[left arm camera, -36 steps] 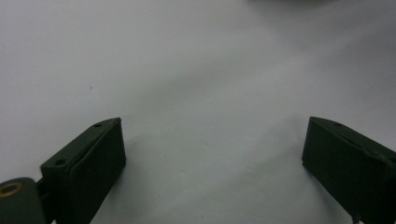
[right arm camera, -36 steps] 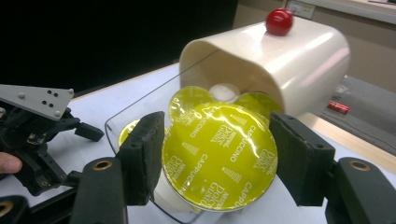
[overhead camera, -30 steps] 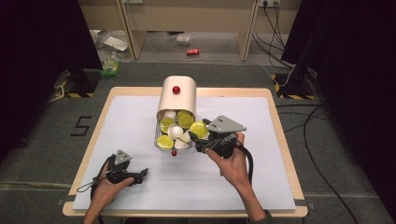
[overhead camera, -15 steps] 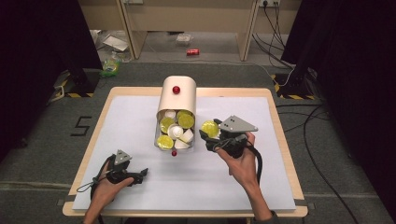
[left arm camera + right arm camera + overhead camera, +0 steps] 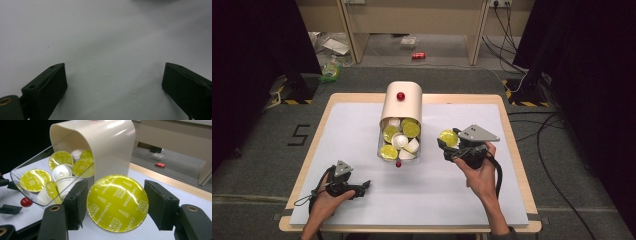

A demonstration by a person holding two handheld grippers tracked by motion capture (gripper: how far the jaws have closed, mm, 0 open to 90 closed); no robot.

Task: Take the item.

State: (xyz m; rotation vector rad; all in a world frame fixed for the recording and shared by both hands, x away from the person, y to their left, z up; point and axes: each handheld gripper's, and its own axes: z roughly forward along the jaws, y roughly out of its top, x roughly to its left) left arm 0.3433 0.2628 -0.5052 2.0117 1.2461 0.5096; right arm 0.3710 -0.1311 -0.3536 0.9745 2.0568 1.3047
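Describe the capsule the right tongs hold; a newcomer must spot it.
Find the cream dispenser lying mid-table. Right of its open mouth, the right tongs clamp a capsule. It is the one yellow-lidded capsule outside the dispenser, printed "Cappuccino".

The high view looks forward and down on the whole table, while each gripper view sits close behind its own jaws, the left facing bare tabletop just ahead, the right facing the bin beyond its pod, shared with the high view.
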